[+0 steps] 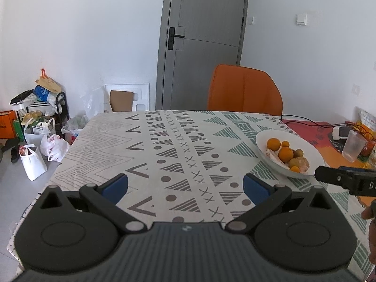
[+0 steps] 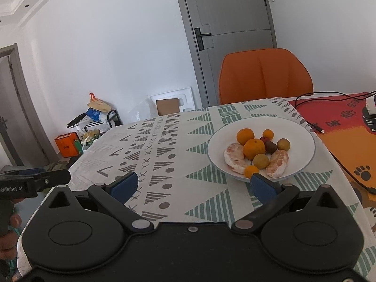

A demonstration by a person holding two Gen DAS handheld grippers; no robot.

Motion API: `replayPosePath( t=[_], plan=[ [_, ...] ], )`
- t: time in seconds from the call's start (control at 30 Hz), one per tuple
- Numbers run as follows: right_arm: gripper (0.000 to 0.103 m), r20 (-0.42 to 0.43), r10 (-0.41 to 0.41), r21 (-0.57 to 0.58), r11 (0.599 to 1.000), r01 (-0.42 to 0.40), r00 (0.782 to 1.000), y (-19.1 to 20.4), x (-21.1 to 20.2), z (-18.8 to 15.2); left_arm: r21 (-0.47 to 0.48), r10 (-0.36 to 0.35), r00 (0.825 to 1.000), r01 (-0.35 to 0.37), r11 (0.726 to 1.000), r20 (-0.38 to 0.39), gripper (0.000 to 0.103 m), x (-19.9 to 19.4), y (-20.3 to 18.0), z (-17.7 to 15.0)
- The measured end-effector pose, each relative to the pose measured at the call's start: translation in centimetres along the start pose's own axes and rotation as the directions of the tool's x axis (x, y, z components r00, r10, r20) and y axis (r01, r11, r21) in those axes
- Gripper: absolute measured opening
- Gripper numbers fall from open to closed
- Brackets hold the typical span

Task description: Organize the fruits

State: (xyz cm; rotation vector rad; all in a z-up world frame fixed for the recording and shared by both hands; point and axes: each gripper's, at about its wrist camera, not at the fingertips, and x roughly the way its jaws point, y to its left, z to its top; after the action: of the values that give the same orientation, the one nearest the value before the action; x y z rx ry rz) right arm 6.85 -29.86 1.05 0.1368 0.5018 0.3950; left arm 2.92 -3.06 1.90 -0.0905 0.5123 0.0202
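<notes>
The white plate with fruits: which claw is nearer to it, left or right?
Right. The right claw is open just before the white plate, one fingertip at its near rim. The left claw is open over bare tablecloth, with the plate off to its right.

Dining room clutter around a patterned counter

A cloth with grey zigzags, dots and green striped triangles (image 1: 178, 155) covers the counter; a red and orange mat with paw prints (image 2: 347, 141) lies along its right side, crossed by a black cable (image 2: 312, 108). A clear plastic cup (image 1: 353, 145) stands on that mat, near a white charger (image 1: 337, 132). An orange chair (image 1: 244, 89) sits at the far edge, in front of a grey door with a black handle (image 1: 202, 23). A white foam panel holding a piece of cardboard (image 1: 128, 97) leans against the wall. On the floor to the left stand white plastic bags (image 1: 35, 162), an orange box (image 2: 67, 144) and a loaded black rack (image 1: 50, 108).
</notes>
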Motion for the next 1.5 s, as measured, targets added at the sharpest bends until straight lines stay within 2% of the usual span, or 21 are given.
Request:
replayPosePath(
  t=[0.17, 0.27, 0.83, 1.5],
  plan=[
    [0.103, 0.023, -0.008, -0.011, 1.0, 0.008, 1.0, 0.7, -0.6, 0.1, 0.002, 0.0, 1.0, 0.0, 1.0, 0.004, 0.103, -0.3, -0.2, -0.4],
    [0.103, 0.015, -0.006, -0.001, 1.0, 0.006, 1.0, 1.0, -0.4, 0.0, -0.015, 0.023, 1.0, -0.023, 1.0, 0.011, 0.103, -0.4, 0.0, -0.5],
    [0.103, -0.004, -0.041, -0.007, 0.999, 0.041, 0.999, 1.3, 0.4, -0.8, -0.022, 0.032, 0.999, -0.033, 0.999, -0.019, 0.103, 0.4, 0.6, -1.2],
    [0.103, -0.013, -0.046, -0.017, 0.999, 0.046, 0.999, 1.5, 0.7, -1.0, -0.034, 0.04, 0.999, -0.04, 0.999, -0.02, 0.103, 0.4, 1.2, -1.5]
  ],
)
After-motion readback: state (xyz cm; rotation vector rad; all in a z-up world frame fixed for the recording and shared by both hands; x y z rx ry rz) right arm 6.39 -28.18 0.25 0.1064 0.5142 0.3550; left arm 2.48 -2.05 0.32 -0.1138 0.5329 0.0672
